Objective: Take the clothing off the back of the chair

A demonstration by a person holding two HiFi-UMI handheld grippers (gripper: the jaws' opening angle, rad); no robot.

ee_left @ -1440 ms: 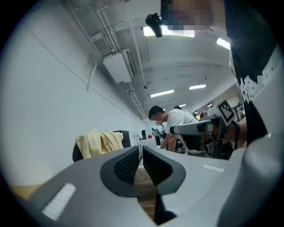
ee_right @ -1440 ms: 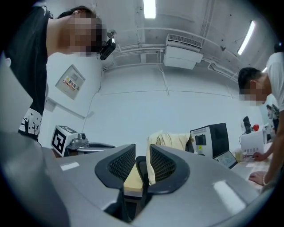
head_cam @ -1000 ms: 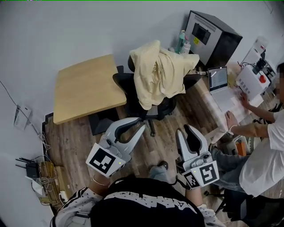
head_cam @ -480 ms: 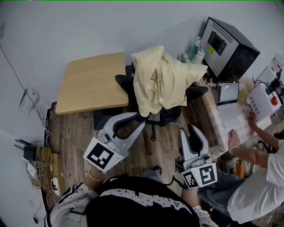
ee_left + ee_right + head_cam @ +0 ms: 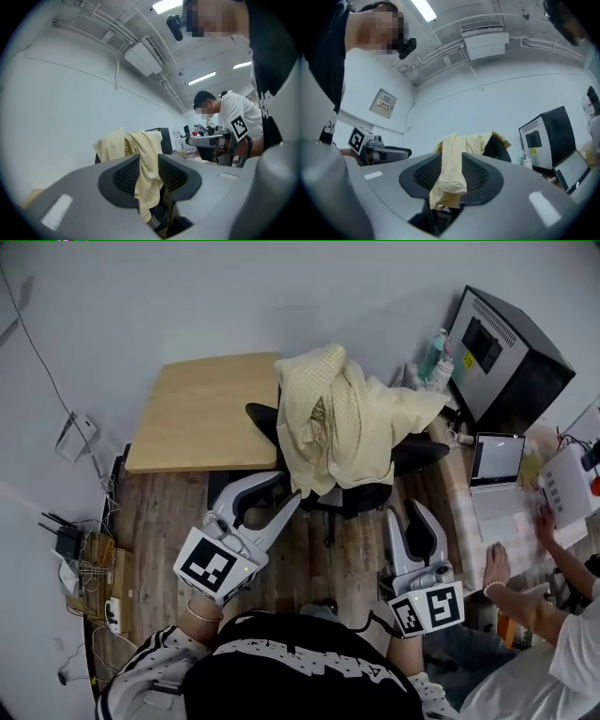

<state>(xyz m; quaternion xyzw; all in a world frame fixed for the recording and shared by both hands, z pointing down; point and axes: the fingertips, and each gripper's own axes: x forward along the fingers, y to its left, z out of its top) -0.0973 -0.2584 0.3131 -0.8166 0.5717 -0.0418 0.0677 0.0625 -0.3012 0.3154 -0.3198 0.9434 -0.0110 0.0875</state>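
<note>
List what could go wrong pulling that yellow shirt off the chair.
The yellow shirt hoods the top of the office chair, so it may snag and drag or spin the chair. One sleeve ends near the bottles; a sweeping pull could topple them.

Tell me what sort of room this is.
Probably an office or lab workspace: an office chair with yellow clothing draped over its back, a wooden desk, and a laptop beside a black equipment cabinet.
</note>
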